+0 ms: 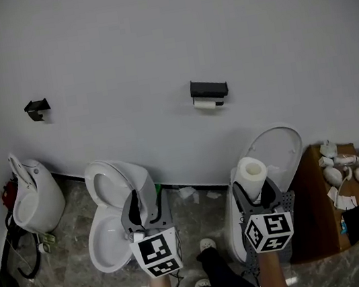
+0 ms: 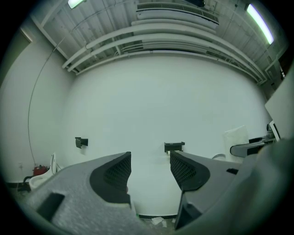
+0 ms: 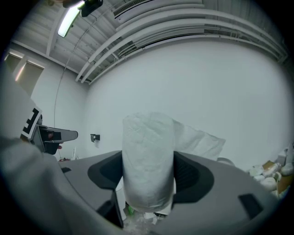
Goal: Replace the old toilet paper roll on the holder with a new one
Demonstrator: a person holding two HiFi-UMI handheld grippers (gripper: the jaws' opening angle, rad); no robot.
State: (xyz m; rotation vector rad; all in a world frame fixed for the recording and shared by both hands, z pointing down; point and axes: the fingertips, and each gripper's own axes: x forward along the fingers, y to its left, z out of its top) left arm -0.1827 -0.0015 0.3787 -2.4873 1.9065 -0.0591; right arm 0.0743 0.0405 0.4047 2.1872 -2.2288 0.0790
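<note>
Two claws face a white wall [image 1: 151, 43]: the right claw [image 1: 253, 192] clamps an upright new toilet paper roll [image 1: 251, 174], soft and quilted, while the left claw [image 1: 136, 211] gapes empty. The boxy black holder [image 1: 209, 89], well apart on that wall, carries the thin old roll [image 1: 205, 103]; a hard squeeze could crush the new roll's hollow core.
</note>
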